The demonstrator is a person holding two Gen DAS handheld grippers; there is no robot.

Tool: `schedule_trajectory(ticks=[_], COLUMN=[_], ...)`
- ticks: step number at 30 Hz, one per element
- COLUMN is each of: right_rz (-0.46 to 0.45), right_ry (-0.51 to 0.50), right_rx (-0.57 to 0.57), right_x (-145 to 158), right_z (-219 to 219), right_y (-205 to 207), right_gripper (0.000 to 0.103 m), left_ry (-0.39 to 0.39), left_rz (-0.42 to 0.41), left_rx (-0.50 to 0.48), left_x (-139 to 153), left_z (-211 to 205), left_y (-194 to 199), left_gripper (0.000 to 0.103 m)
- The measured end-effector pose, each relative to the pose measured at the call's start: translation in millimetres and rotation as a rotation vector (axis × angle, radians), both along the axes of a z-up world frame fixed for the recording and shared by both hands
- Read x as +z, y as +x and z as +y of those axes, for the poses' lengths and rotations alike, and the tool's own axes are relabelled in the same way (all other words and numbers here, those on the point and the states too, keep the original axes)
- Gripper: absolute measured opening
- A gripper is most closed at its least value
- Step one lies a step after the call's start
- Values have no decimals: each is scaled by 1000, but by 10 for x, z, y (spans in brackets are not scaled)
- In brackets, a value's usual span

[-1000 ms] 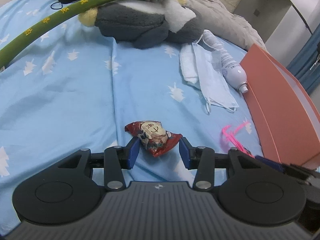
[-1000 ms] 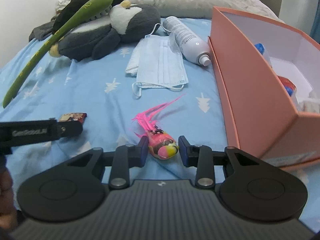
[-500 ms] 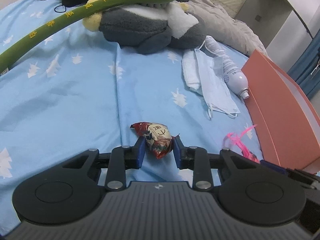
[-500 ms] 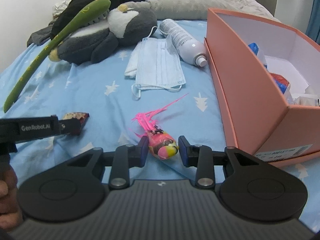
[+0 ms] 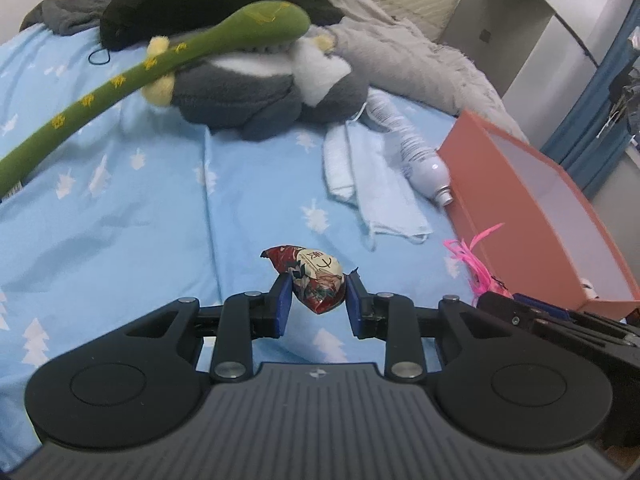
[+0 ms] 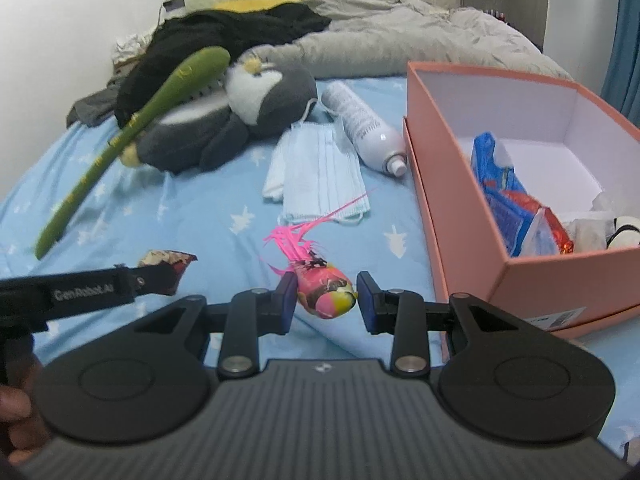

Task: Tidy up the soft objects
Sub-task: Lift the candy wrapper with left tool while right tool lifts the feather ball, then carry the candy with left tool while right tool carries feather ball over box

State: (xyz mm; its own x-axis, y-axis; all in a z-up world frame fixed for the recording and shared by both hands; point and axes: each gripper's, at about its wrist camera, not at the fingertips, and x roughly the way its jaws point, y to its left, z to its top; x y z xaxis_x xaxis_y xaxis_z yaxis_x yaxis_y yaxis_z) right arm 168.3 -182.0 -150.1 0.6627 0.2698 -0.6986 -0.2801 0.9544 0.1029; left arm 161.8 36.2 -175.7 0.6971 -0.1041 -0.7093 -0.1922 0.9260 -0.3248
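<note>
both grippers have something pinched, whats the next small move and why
Probably carry both toward the pink box and release over its open top. The left gripper is clamped on the red snack packet, its jaws just closed in, and the right gripper holds the pink feathered toy. Similar packets already lie inside the box.

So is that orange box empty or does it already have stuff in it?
Partly filled. The orange box holds blue and red snack packets and some white items at its near end; the far end shows bare white floor.

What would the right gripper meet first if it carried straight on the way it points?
Probably bare blue bedsheet, then the face masks farther along. The right gripper, shut on the pink feathered toy, points downward; depth is unclear.
</note>
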Motion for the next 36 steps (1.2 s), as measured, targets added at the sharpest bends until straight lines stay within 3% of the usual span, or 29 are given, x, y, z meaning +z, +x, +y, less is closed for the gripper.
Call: schedule_trajectory(ticks=[17,36], right_rz=[-101,-156], right_ry=[71,51], right_rx=[-19,-126], right_x=[589,855], right_z=[-162,-695], right_y=[-114,-174], right_gripper=[36,36], left_ry=[0,-39], left_rz=[-128,-238], left_rx=[-87,-233], left_x=[630,974], left_z=[-222,-852], left_y=[-109,127], left_gripper=[33,34])
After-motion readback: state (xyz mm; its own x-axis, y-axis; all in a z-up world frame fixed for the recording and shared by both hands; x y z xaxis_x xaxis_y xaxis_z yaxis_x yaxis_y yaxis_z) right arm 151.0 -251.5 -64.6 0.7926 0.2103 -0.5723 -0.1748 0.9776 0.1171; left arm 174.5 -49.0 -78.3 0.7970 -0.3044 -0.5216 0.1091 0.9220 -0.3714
